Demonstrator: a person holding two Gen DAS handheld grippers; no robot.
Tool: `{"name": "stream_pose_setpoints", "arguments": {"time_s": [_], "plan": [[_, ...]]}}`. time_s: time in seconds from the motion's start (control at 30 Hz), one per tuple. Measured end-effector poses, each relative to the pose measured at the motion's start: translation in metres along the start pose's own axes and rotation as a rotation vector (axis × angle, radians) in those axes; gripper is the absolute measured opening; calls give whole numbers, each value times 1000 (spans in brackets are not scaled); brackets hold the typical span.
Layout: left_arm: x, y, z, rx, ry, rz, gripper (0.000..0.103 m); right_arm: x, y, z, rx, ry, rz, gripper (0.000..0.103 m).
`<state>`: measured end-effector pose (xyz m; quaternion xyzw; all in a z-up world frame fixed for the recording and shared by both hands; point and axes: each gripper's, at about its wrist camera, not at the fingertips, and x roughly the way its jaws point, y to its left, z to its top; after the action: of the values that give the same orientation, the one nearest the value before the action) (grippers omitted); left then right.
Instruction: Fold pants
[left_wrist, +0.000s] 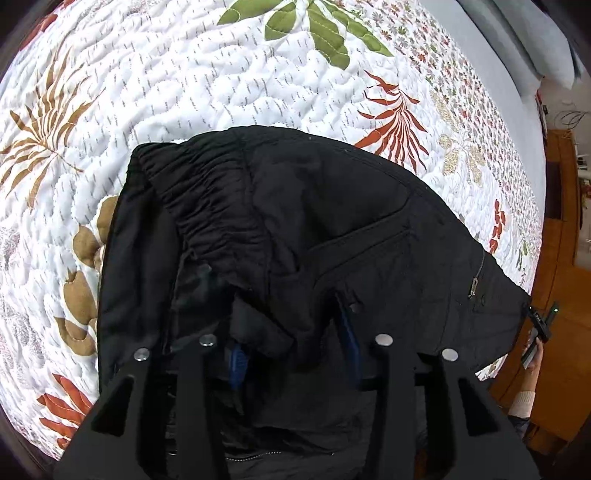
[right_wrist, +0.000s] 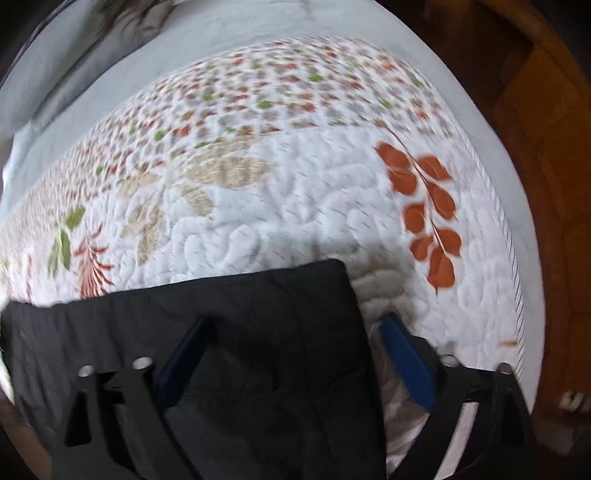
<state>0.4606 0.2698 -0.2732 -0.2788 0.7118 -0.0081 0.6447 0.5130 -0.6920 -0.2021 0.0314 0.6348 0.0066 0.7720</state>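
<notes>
Both grippers work the black quilted pants (left_wrist: 295, 221) on the leaf-print quilt (left_wrist: 221, 92): left gripper (left_wrist: 295, 347) pinches waistband fabric for folding, right gripper (right_wrist: 295, 350) straddles the hem corner, spread, unclamped.

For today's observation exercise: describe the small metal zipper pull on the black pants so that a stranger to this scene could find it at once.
Start at the white quilt printed with leaves, then the black pants lying on it. In the left wrist view, follow the slanted pocket seam toward the right edge of the pants: the zipper pull hangs there. It is the only shiny silver bit on the dark cloth.
</notes>
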Motion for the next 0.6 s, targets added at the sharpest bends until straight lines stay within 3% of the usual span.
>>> {"name": "stream_pose_setpoints", "arguments": {"time_s": [0.03, 0.1, 0.17, 0.2, 0.3, 0.37, 0.6], "plan": [[0, -2, 0, 5, -2, 10, 41, -1, 4, -1, -22, -8, -21, 76], [0, -5, -1, 23, -10, 32, 41, -7, 11, -3, -61, -33, -47, 58], [-1, -8, -3, 38, -21, 52, 40, -15, 14, -5, -73, -58, -59, 23], [-1, -9, -4, 45, -27, 58, 39, -22, 18, -8, -92, -78, -66, 18], [-2, -13, -5, 63, -44, 69, 29, -37, 30, -14, -145, -118, -109, 13], [-2, -17, -6, 68, -51, 60, 16, -49, 38, -19, -173, -150, -134, 12], [-7, -32, -15, 120, -89, 84, 9, -101, 72, -34, -227, -275, -113, 12]]}}
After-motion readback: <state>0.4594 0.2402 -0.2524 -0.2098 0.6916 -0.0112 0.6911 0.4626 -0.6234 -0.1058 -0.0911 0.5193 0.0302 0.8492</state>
